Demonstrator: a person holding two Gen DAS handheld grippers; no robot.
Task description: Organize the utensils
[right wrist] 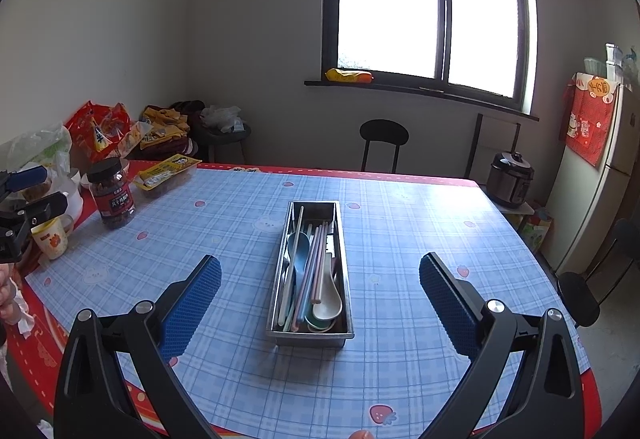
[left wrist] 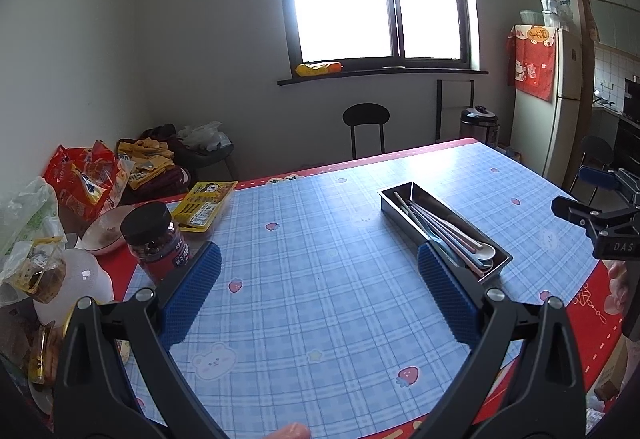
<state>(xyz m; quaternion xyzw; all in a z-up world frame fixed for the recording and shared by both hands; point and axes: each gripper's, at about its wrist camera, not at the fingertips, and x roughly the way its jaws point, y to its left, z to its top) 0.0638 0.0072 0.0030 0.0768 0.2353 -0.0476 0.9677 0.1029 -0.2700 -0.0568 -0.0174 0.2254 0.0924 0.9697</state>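
Nearest the right wrist camera, the right gripper [right wrist: 320, 267] hangs over the table [right wrist: 420, 359] with its two blue-padded fingers spread wide and nothing between them. Just ahead of it, one long metal tray [right wrist: 348, 303] lies lengthwise on the blue checked cloth. Inside the tray lie two spoons that can be told apart, a white spoon [right wrist: 329, 299] and a blue spoon [right wrist: 299, 251], with a greenish bowl-shape under the white one, and a bundle of pastel chopsticks [right wrist: 314, 267] too overlapped to count.

The left gripper [left wrist: 319, 259] is likewise spread wide and holds nothing, above bare cloth; in its view the tray [left wrist: 404, 217] sits beyond and beside its right finger.

On the left side of the table stand one dark-lidded jar [right wrist: 111, 195], one small printed cup [right wrist: 51, 239] and one yellow packet [right wrist: 166, 173], with red snack bags [right wrist: 100, 127] behind them.

Farther off, one black stool [right wrist: 382, 143] stands below the two-pane window [right wrist: 428, 3], one cooker [right wrist: 511, 179] sits low at the right, and one fridge [right wrist: 600, 175] stands beyond it.
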